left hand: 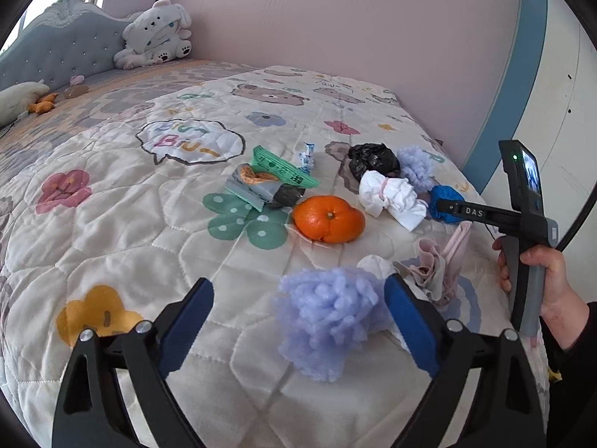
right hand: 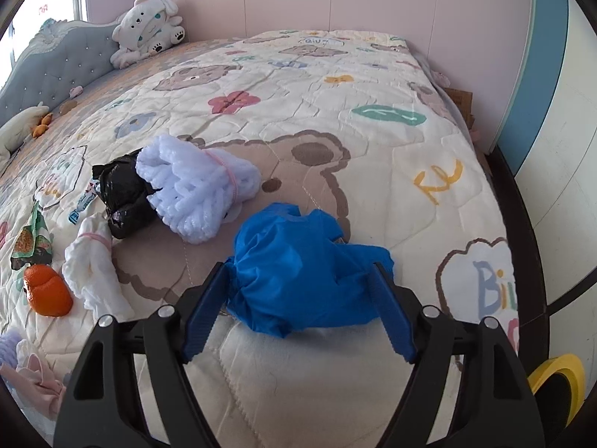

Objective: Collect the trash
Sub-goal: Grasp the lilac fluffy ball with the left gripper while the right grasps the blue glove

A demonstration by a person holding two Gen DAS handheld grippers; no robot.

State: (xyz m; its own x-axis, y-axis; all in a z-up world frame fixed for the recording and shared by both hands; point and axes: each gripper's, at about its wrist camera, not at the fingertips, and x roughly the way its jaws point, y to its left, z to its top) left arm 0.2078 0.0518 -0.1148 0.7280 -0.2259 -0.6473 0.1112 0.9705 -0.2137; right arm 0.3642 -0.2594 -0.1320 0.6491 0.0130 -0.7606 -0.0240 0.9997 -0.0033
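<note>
Blue bag (right hand: 298,265) sat between our right gripper's (right hand: 298,295) wide-open jaws; our left gripper (left hand: 298,321) gaped around purple fluff (left hand: 328,321), gripping nothing.

Trash is sitting on the quilt in a loose cluster. Crumpled blue plastic bag (right hand: 298,268) is lying between the right gripper's (right hand: 298,291) spread fingers. Black bag (right hand: 119,194), knotted, is sitting at its 10 o'clock, touching a fluffy bundle. Orange peel (left hand: 328,218) is lying at 9 o'clock. Green wrapper (left hand: 283,168) and grey packet (left hand: 257,186), possibly overlapping, are lying beyond it.
</note>
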